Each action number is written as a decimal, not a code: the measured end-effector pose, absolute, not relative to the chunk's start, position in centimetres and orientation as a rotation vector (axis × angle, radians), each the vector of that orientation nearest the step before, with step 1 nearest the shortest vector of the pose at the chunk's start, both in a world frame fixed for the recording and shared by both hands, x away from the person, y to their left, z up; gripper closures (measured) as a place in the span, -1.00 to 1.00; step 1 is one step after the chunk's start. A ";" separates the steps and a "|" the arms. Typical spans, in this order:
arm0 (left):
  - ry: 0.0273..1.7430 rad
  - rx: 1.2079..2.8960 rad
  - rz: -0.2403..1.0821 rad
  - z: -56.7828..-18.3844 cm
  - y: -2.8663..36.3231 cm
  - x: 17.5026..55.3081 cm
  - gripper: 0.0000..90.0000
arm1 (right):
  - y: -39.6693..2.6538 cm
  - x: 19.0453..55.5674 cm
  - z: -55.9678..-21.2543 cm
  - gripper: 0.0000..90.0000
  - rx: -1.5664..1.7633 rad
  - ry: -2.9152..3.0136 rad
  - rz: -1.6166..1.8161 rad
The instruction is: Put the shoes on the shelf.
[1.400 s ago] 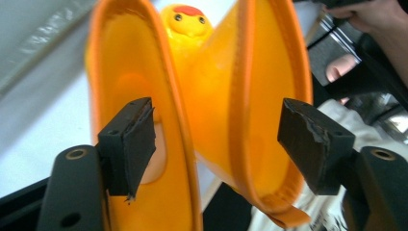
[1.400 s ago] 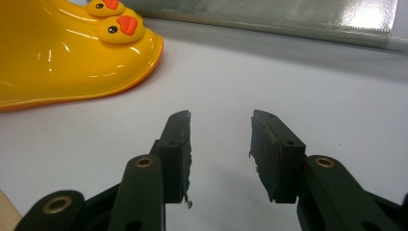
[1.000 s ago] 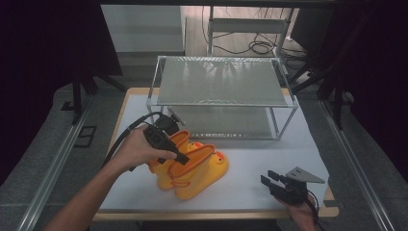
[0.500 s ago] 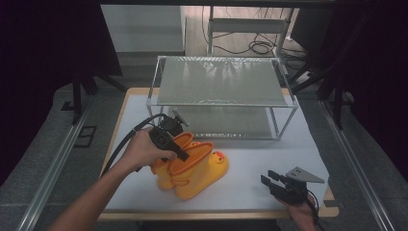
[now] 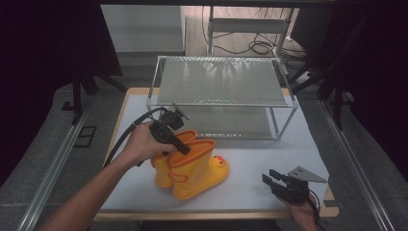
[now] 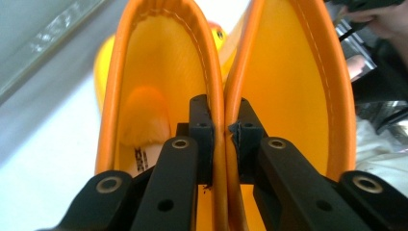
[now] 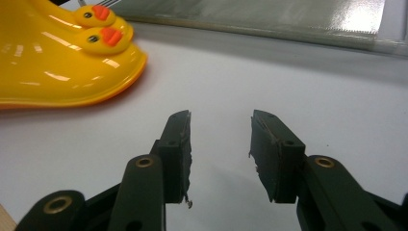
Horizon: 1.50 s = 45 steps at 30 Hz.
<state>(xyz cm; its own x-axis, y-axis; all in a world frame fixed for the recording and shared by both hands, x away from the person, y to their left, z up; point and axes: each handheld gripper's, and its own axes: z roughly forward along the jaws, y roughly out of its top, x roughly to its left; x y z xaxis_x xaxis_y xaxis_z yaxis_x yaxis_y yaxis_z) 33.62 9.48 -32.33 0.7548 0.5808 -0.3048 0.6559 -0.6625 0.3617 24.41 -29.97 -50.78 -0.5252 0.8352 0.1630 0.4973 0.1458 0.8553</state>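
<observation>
Yellow duck-faced rain boots (image 5: 192, 163) stand just before the wire shelf rack (image 5: 223, 91), their adjoining cuffs pinched together by the just-closing left gripper (image 6: 225, 132), probably to lift both, while the right gripper (image 7: 219, 144) waits open, empty.

Only one printed mark found: a small black print on the pale insole (image 6: 143, 144) inside the left-hand yellow boot (image 6: 159, 72), seen in the left gripper view. It is partly hidden and too blurred to read; characters cannot be made out. Nothing legible on the outside of the boots (image 5: 192, 166), the white table cover (image 5: 269, 154) or the glass shelf rack (image 5: 223, 82).
</observation>
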 end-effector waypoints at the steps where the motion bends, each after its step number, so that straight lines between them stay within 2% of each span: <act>1: 0.929 2.495 -0.234 -32.1 9.3 33.6 0.83 | -30.0 24.4 -50.8 0.29 1.280 2.076 1.332; 10: 0.827 2.408 -0.316 -28.2 8.3 33.5 0.83 | -30.4 24.2 -50.6 0.29 1.289 2.070 1.337; 28: 0.741 2.348 -0.276 -21.0 5.2 34.4 0.83 | -30.7 24.3 -50.8 0.29 1.306 2.059 1.347; 35: 0.701 2.280 -0.344 -18.2 4.0 35.6 0.83 | -30.6 24.3 -50.9 0.29 1.315 2.064 1.345; 45: 0.720 2.218 -0.320 -14.5 2.6 38.1 0.83 | -30.6 24.2 -51.1 0.30 1.315 2.068 1.348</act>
